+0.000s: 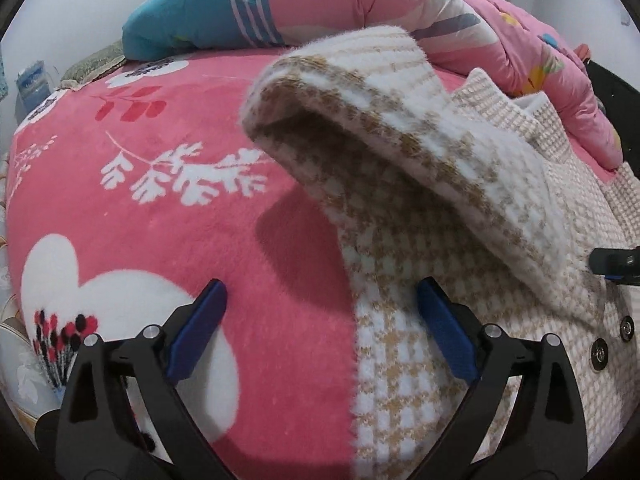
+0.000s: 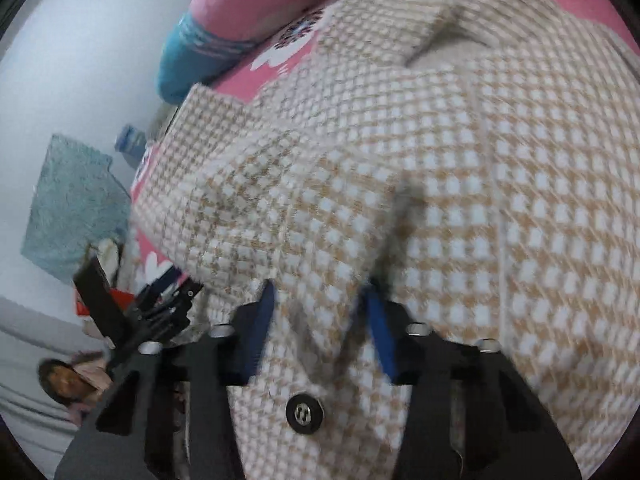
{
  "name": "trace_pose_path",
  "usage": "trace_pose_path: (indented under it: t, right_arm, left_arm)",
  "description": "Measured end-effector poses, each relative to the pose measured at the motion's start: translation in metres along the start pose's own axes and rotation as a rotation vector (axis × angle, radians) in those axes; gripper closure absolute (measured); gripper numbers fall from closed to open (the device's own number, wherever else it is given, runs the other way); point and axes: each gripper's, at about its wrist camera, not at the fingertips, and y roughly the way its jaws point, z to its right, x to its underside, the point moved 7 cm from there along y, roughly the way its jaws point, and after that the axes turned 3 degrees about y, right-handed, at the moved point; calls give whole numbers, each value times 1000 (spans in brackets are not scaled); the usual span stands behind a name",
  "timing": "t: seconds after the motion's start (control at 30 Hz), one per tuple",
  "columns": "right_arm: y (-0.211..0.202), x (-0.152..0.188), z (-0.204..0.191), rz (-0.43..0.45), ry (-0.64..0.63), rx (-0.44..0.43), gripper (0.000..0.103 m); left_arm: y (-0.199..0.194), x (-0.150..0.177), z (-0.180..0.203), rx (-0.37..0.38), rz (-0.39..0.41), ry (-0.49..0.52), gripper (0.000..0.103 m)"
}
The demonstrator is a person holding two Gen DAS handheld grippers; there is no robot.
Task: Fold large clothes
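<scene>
Now we hold the left gripper (image 1: 322, 304) spread wide over the blanket (image 1: 200, 220), the right gripper (image 2: 320, 300) pinching the coat (image 2: 440, 160).

Bed with pink fleece floral blanket (image 1: 260, 248). On it: beige-and-white houndstooth wool coat (image 1: 460, 240) ahead-right of the left tool (image 1: 322, 312); bunched pink-and-teal quilt (image 1: 320, 4) along far edge, beyond the coat.

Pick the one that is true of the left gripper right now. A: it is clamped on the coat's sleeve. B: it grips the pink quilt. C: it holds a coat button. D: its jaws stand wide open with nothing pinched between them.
D: the left gripper shows its blue fingers spread wide over the checked coat edge and the pink blanket, pinching nothing.
</scene>
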Motion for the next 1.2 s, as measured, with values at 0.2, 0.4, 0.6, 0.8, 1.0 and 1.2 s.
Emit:
trace_pose_path:
  t: [0.2,0.4,0.6,0.8,1.0,1.2]
  right_arm:
    - [-39,-22,-43,153,-159,68,94]
    - [-166,-50,-66,433,-205,62,94]
    - [-179,-55,-5,402,-92,192,94]
    - [-181,-62,42,377,-10,235,94]
    - [-139,-68,93,262,46,335,94]
    - [-137,-76,110,250,40,370,93]
  left_arm:
    - [-1,2,0,15,12,-3,10]
    - [-1,2,0,6,10,4,10]
    - [0,2,3,-8,7,18,10]
    - [-5,5,3,-13,1,35,10]
    - [-6,8,2,-13,1,33,10]
    - [-4,8,-1,-12,2,24,9]
